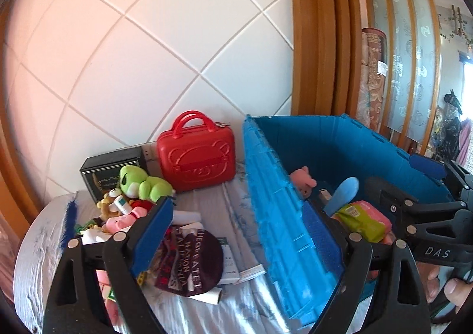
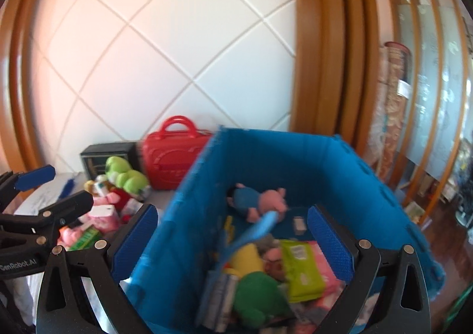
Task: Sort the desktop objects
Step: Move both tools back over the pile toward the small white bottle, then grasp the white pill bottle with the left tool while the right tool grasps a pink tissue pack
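The blue crate [image 2: 266, 162] stands directly ahead of the right tool [image 2: 230, 233], whose jaws are spread wide and empty, one finger outside the crate's near wall and one over its contents. Inside lie a pink plush [image 2: 266, 201], a green-and-pink wipes pack [image 2: 301, 266] and a green soft toy [image 2: 257, 295]; this view is blurred. The left tool [image 1: 239, 230] is also wide open, holding nothing, straddling the crate's left wall [image 1: 278, 201]. Left of it, on the cloth-covered counter [image 1: 207, 201], sit a green frog plush [image 1: 142, 183], a red case [image 1: 196, 156], a dark box [image 1: 109, 168] and a maroon cap [image 1: 192, 263]. Behind is a white quilted wall panel [image 1: 147, 38] with wooden trim.
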The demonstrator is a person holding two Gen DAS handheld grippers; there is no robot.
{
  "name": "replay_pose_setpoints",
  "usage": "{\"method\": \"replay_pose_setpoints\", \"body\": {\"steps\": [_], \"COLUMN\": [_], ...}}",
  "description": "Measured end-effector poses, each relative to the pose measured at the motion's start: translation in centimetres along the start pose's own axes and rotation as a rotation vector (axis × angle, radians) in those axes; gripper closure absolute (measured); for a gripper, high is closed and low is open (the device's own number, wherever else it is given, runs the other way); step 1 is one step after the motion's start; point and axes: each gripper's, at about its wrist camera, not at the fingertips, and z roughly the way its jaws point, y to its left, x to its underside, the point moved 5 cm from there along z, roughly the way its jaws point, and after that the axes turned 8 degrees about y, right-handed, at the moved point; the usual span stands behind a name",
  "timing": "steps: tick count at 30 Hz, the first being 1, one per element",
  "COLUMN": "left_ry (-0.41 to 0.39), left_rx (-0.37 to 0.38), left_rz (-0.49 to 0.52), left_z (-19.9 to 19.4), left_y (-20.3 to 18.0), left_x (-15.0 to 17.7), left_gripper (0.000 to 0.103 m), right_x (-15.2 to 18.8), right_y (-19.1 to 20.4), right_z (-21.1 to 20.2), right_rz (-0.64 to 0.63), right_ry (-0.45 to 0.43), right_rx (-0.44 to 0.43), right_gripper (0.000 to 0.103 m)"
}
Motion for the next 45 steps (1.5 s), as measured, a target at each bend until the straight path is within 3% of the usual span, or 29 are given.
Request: {"method": "replay_pose_setpoints", "body": {"steps": [5, 12, 18, 23, 29, 35, 40, 45], "left_ry": [0.036, 0.156, 0.291, 0.385, 0.463, 0.542, 0.573, 0.607], "left_rx": [-0.095, -0.278, -0.379, -0.426, -0.431, -0.382, -0.323, -0.287], "left_rz": [-0.1, -0.232, -0.375, -0.463, -0.541, -0.557, -0.535, -0.523], "left_z": [-0.6, -0.8, -0.7, -0.4, 1.7, 5.7, 9.4, 12.8], "left_y": [8.3, 21.3, 31.8, 38.2, 45.1, 48.5, 49.9, 51.0], "left_x": [3.5, 10.5, 18.5, 24.2, 29.5, 32.7, 33.2, 33.6], "left_gripper": [0.013, 0.013, 0.013, 0.013, 0.013, 0.013, 0.034, 0.035], "right_x": [-0.4, 0.7, 3.4, 6.7, 11.2, 14.3, 16.3, 17.7], "right_y": [7.8, 18.6, 27.5, 36.3, 45.8, 51.8, 55.8, 57.9], "right_z": [1.7, 4.8, 8.6, 12.2, 16.2, 20.3, 23.0, 25.5], "right_rz": [-0.093, -0.208, -0.26, -0.323, -0.384, -0.369, -0.419, -0.444], "right_ry": [0.011, 0.078, 0.194, 0.308, 0.457, 0.584, 0.635, 0.688], "right_rx": [-0.115, -0.27, -0.361, -0.429, -0.495, -0.521, -0.506, -0.485], "right_gripper": [0.0, 0.0, 0.0, 0.0, 0.0, 0.0, 0.0, 0.005]}}
